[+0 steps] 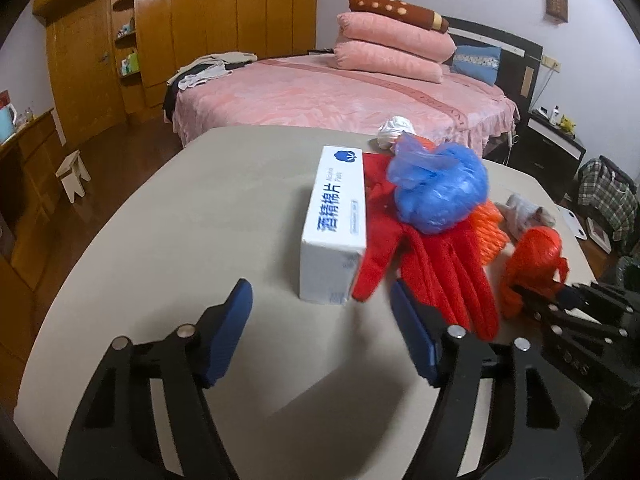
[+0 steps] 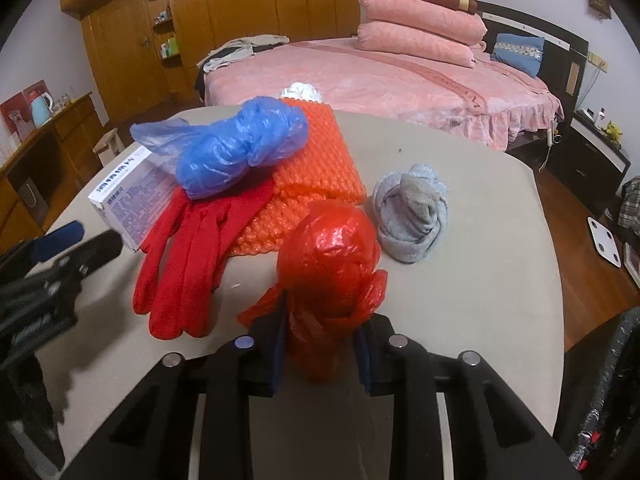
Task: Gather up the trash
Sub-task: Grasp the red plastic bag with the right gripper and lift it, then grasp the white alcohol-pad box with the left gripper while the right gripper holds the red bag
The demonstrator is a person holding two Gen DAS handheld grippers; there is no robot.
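My right gripper (image 2: 320,340) is shut on a crumpled red plastic bag (image 2: 330,256), which also shows in the left wrist view (image 1: 532,264) at the tip of that gripper (image 1: 520,292). My left gripper (image 1: 320,300) is open and empty, just in front of a white box with blue print (image 1: 336,220). A crumpled blue plastic bag (image 1: 440,188) (image 2: 240,148) lies on an orange mesh pad (image 2: 312,176) and red gloves (image 1: 432,264) (image 2: 192,256). A white crumpled wad (image 1: 394,128) lies at the far table edge.
A rolled grey sock (image 2: 412,216) lies right of the red bag. All sit on a beige table (image 1: 200,220). Behind it stands a pink bed (image 1: 320,96) with pillows. A dark bag (image 2: 612,400) hangs at the right edge. A wooden wardrobe (image 1: 200,20) stands behind the bed.
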